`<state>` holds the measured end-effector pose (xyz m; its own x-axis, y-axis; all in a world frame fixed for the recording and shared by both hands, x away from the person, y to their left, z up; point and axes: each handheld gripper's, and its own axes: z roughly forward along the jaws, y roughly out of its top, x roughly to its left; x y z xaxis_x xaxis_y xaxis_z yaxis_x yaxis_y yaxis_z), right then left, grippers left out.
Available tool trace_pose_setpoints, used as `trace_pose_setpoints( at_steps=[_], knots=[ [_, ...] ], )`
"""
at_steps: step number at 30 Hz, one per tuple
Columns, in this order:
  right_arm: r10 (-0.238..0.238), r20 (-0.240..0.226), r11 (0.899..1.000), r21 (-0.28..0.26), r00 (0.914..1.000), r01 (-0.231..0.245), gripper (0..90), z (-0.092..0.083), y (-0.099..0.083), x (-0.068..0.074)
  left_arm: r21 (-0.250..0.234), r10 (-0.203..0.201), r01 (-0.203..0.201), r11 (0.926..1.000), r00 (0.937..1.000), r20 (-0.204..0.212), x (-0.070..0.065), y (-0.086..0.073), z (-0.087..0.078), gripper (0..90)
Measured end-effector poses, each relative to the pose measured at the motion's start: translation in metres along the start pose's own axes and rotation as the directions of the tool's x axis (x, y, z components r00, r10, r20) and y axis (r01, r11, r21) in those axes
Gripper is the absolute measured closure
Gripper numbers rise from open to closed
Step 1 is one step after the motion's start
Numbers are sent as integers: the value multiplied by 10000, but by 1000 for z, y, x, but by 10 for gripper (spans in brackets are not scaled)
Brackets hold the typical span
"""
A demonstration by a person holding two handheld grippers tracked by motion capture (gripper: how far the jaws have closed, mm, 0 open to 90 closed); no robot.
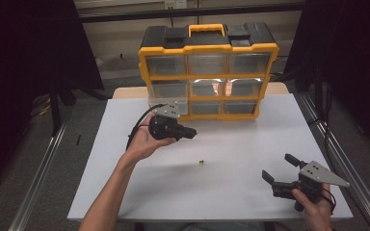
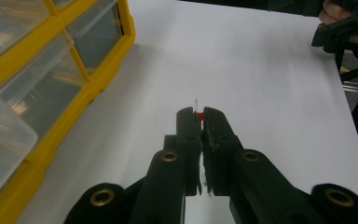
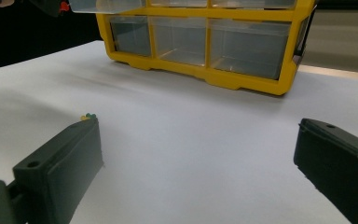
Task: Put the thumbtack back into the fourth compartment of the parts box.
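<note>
A small red pin (image 2: 198, 112) is pinched at the tips of the left gripper (image 1: 189, 132), which is held above the table (image 1: 241, 144) at the organizer's (image 1: 207, 72) seven o'clock corner, beside a pulled-out drawer (image 1: 167, 103), likely for dropping in. The right gripper (image 1: 280, 166), jaws spread, is rested at five o'clock. More small pins (image 1: 201, 162) lie at centre.
</note>
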<state>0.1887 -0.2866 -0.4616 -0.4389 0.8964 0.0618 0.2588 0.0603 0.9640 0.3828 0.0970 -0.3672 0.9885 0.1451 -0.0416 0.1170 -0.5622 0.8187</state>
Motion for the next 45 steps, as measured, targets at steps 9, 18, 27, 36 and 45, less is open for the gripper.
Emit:
trace_pose_setpoints(
  at_steps=[9, 18, 27, 36, 45],
  knots=[
    [-27, -23, 10000, -13, 10000, 27, 8, -2, -1, 1, -157, 40, -45, 9999, 9994, -351, 3, 8, -22, 861],
    [112, 67, 9997, -198, 9999, -111, 8, -4, 0, 0, -522, 108, -144, 9985, 9976, -679, 6, 21, -43, 862],
    [155, 64, 9996, -231, 9999, -153, 9, -5, -1, 1, -447, 139, -189, 9988, 9939, -1093, 12, 28, -61, 862],
    [118, 34, 9997, -193, 9999, -117, 9, -4, -1, 0, -410, 117, -174, 9990, 9908, -1352, 19, 38, -77, 862],
    [96, -27, 9997, -211, 10000, -96, 9, -4, -1, 1, -399, -104, 33, 9992, 9834, -1811, 35, 48, -100, 862]
  ],
)
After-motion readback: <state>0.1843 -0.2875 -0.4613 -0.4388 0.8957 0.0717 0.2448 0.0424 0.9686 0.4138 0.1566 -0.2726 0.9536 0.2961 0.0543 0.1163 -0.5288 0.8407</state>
